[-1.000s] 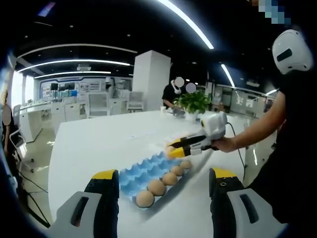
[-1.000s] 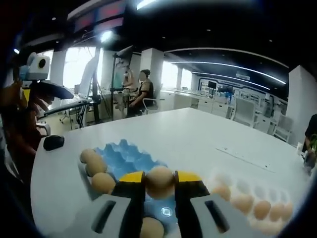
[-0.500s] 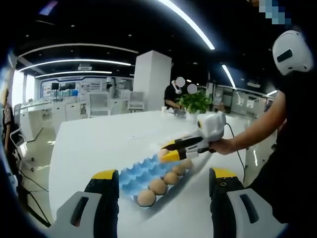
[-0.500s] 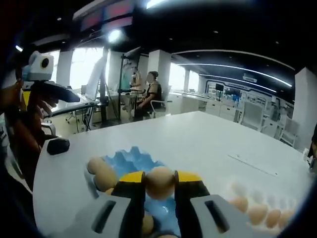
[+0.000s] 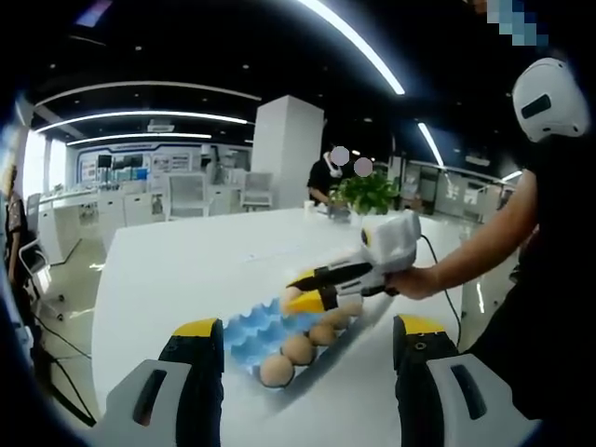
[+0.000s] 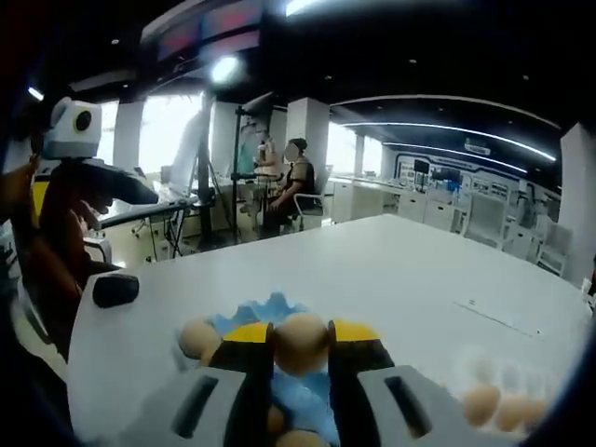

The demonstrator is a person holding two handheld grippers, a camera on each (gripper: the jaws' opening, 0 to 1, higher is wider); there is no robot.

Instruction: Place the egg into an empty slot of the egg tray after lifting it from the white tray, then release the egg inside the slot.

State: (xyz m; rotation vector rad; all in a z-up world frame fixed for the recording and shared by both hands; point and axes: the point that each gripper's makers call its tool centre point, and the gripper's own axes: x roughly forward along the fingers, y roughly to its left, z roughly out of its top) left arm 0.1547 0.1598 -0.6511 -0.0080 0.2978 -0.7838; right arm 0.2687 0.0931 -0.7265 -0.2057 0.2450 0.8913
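- In the right gripper view we see the right hand-held gripper [image 6: 300,346] closed on an egg [image 6: 300,341]; the egg sits between the two yellow-tipped jaws, touching both.
- In the left gripper view we see the same right hand-held gripper [image 5: 300,300] enter from the right, held by a person's hand [image 5: 413,280]. Its yellow tips are over the far end of the blue egg tray [image 5: 248,335], and the egg [image 5: 291,297] shows at the tips.
- We cannot tell from either view whether the held egg touches the egg tray.
- The left hand-held gripper [image 5: 307,340] is open: its two jaws stand wide apart at the bottom of the left gripper view and hold nothing.
- The egg tray lies on the white desk [image 5: 177,270]. In the left gripper view we count three eggs in a row along its near edge, with the closest egg [image 5: 275,371] at the near corner.
- In the right gripper view the egg tray [image 6: 270,309] appears directly behind the jaws, with one seated egg [image 6: 197,337] just to their left.
- The white tray [image 6: 484,372] lies at the lower right of the right gripper view, with eggs in it, one of them here [image 6: 478,404].
- A dark mouse-like object [image 6: 115,289] rests on the desk at the left of the right gripper view; its detail is too blurred to identify further.
- A potted plant [image 5: 365,194] stands at the far end of the desk in the left gripper view.
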